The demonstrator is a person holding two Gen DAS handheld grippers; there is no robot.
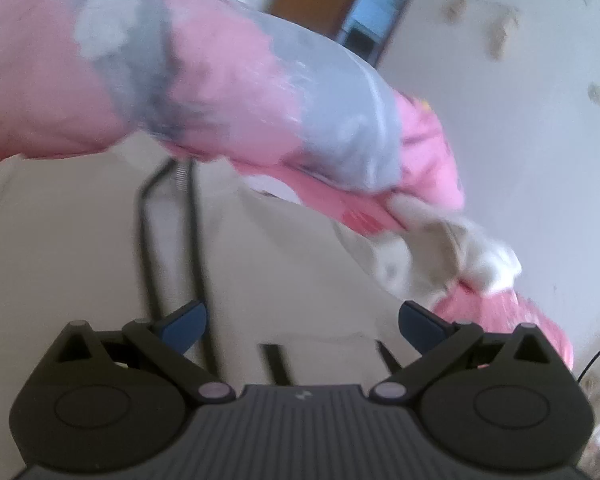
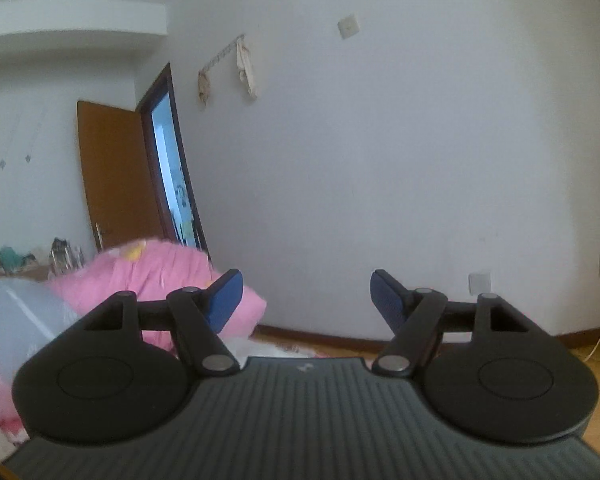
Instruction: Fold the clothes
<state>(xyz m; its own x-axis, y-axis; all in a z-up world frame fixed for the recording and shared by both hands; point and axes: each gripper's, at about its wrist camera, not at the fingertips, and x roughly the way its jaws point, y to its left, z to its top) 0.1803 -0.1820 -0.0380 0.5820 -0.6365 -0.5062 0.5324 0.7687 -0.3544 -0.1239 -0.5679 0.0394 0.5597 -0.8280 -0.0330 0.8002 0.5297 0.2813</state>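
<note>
Left wrist view: the likeliest slip here is a grab that catches the wrong cloth. The cream garment with dark drawstrings lies spread just ahead of the left gripper, while a bulky pink and grey quilt hangs close over it, and a lunge forward could snag the bedding instead of the garment's edge. The picture is blurred, which makes aiming harder. The left gripper's jaws stand spread wide, with nothing between the pads.

Right wrist view: the right gripper points level at a bare white wall, away from the clothing, so a blind reach back risks bumping the pink bedding to its left. Its jaws are spread apart and empty.
</note>
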